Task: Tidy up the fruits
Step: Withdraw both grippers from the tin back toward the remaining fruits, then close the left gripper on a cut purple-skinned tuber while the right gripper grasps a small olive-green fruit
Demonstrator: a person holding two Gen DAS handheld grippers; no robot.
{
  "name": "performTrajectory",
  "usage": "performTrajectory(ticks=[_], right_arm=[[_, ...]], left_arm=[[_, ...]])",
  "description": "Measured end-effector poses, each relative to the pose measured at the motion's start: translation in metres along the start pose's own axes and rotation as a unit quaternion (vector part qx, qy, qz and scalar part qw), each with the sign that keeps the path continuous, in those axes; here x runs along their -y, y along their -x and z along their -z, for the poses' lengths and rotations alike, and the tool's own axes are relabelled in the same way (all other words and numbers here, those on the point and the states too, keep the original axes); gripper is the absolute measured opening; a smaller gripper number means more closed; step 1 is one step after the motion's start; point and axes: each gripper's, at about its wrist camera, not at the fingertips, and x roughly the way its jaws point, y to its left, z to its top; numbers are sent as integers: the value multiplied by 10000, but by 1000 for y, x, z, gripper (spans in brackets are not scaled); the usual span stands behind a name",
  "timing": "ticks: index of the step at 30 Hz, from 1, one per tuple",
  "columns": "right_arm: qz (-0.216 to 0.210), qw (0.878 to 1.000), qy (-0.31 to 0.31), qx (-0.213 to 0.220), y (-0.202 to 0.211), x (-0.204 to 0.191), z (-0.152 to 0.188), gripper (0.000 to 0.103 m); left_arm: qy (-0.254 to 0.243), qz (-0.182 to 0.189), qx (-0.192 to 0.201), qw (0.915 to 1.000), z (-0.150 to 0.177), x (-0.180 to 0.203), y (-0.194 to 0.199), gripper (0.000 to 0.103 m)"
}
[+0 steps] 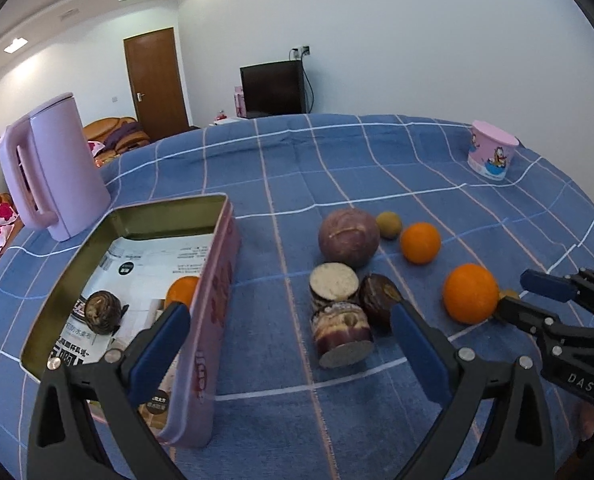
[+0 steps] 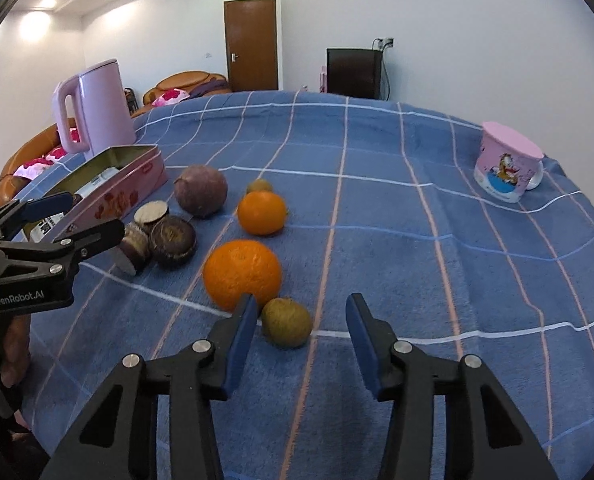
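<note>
Right gripper (image 2: 301, 344) jaws apart, gripping nothing; small green-brown fruit (image 2: 287, 322) between pads, at 5 o'clock of near orange (image 2: 243, 274). Looks light, firm, round, likely rolls: pinch across widest middle. Left gripper (image 1: 293, 344) open, empty, beside tin (image 1: 201, 352).

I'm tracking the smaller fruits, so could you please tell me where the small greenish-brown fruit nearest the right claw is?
In the right wrist view the small greenish-brown fruit lies on the blue cloth, just ahead of the right claw, beside the nearest orange.
</note>
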Motion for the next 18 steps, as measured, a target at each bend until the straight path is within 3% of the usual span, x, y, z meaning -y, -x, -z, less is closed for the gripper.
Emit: performTrajectory(ticks=[4,10,14,18], right_arm=[[-180,9997,-55,-133,-4,2,1,44],[-377,9986,-93,-366,-12,2,3,41],[-373,9986,-80,-359,-11,2,4,40],[-386,9987,-116,-327,-9,3,5,31]], left_arm=[[-51,163,-100,9998,1,2,-2,95],[-22,432,-537,9976,3,3,-16,74],[-167,437,-603,9971,3,10,-18,71],[-113,445,-571,9973,3,9,-17,65]])
